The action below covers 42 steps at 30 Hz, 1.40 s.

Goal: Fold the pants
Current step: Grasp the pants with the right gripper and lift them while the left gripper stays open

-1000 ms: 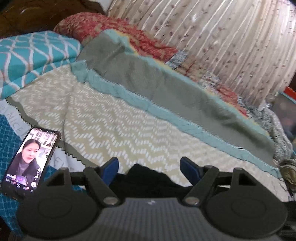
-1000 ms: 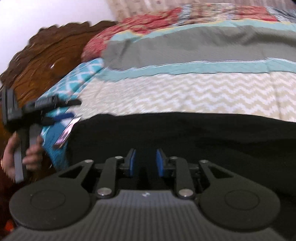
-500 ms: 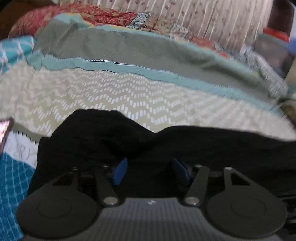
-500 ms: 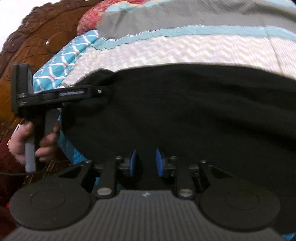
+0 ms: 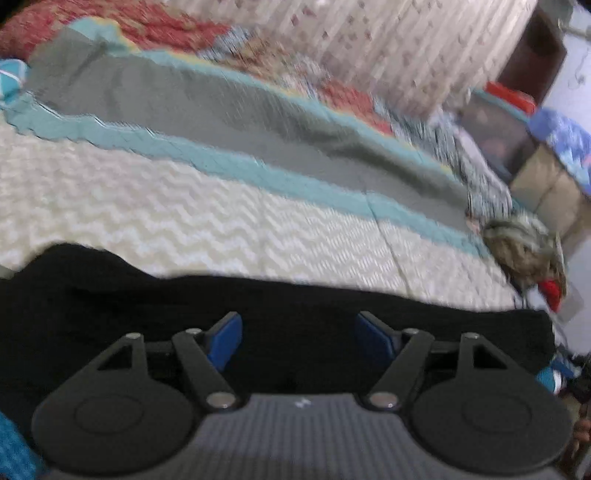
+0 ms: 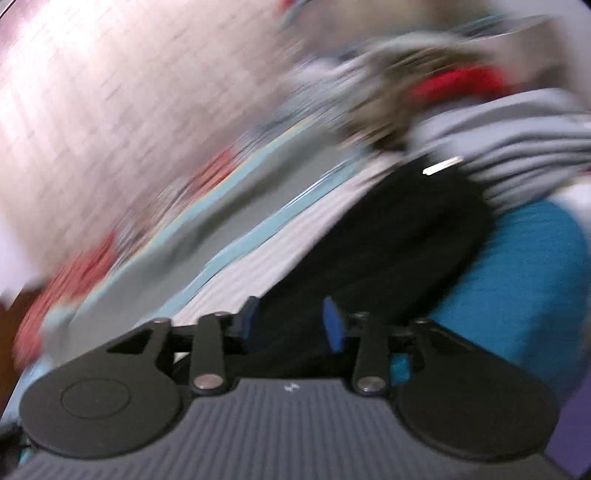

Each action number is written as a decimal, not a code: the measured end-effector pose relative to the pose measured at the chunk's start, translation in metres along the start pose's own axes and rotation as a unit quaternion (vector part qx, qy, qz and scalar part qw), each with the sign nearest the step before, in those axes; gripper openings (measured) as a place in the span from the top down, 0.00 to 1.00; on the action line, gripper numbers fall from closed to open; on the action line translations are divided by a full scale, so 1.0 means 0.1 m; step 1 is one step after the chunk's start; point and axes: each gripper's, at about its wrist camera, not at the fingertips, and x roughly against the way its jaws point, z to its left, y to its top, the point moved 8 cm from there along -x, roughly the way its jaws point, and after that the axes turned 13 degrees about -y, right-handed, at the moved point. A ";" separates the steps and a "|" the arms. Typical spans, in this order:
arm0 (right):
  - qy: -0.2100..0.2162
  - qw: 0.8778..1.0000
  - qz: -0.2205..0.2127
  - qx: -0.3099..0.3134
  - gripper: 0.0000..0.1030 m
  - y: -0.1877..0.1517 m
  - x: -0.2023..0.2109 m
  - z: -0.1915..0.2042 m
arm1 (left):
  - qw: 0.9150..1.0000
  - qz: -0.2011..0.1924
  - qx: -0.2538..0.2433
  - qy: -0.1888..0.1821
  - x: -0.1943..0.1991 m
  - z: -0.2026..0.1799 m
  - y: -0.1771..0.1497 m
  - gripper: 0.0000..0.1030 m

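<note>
Wide apart and still parting, the jaws of my left gripper (image 5: pixel 297 338) hover over the black pants (image 5: pixel 295 302), their blue pads (image 5: pixel 225 341) clear of the cloth on both sides. Between the jaws of my right gripper (image 6: pixel 291 319), also opening, a dark strip of the same pants (image 6: pixel 388 236) runs, though heavy blur keeps me from telling whether the pads (image 6: pixel 334 325) touch it. Spread along the near edge of the bed (image 5: pixel 166 206), the pants lie in a long band from left to right across a cream zigzag bedspread. Farther off run a teal stripe (image 5: pixel 258 173) and a grey band (image 5: pixel 221 110), then a red patterned quilt (image 5: pixel 140 26) against a pale curtain (image 5: pixel 388 48). Seen from my right, the pants stretch away toward a heap of grey clothes (image 6: pixel 517 133), with a teal cover (image 6: pixel 524 266) just beside them on the right.
</note>
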 end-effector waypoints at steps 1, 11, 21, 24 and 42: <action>-0.026 0.999 -0.019 -0.024 0.50 0.11 -0.03 -0.24 | 1.000 0.020 0.002 0.003 -0.11 -0.07 -0.08 0.31; -0.048 0.992 -0.018 -0.111 0.33 0.30 -0.68 -1.08 | 0.995 0.098 0.020 0.003 -0.49 -0.44 -0.42 0.30; -0.028 0.993 0.008 -0.111 0.82 0.21 -0.73 -0.91 | 0.995 0.098 0.022 0.011 -0.56 -0.57 -0.34 0.31; -0.041 0.993 0.000 -0.110 0.84 0.21 -0.67 -0.90 | 0.994 0.103 0.023 0.007 -0.57 -0.59 -0.37 0.31; 0.172 0.930 0.065 0.318 0.86 -1.08 -0.16 1.82 | 0.993 0.064 0.094 -0.038 -0.26 -0.25 -0.40 0.31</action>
